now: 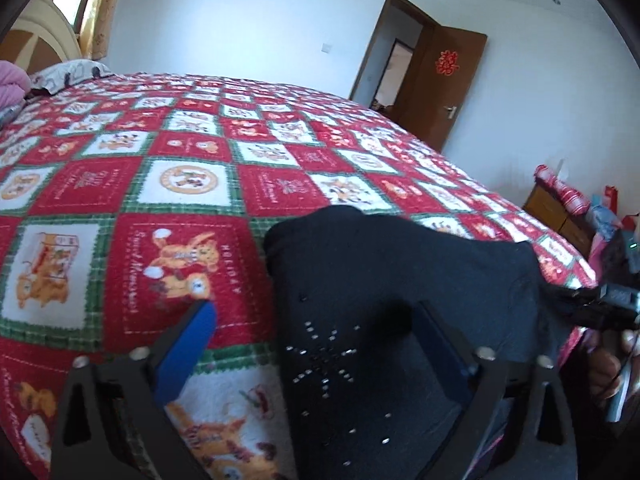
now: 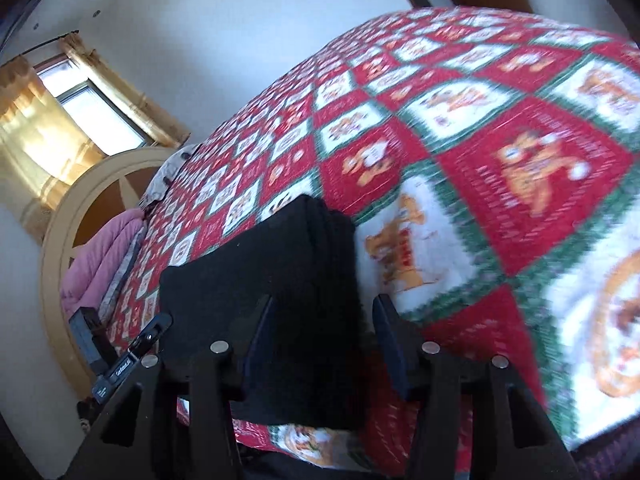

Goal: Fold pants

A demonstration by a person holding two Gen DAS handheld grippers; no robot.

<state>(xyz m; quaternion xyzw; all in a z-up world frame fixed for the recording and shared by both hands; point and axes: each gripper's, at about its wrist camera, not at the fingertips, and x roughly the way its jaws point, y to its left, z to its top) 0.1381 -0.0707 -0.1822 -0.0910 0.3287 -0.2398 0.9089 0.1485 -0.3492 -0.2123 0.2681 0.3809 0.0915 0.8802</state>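
The folded black pants with a studded star pattern (image 1: 360,320) lie on the red-and-green checked bedspread (image 1: 160,184), printed "HOLIDAY". Left gripper (image 1: 320,320) and right gripper (image 2: 320,312): both spread, straddling the pants' edge, not clamped.

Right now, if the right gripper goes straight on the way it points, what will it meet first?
Most likely the black pants: the folded bundle already lies between the open fingers of the right gripper, directly ahead. Past it is only the red patterned bedspread. Depth is unclear, so the pads may already be nearly touching.
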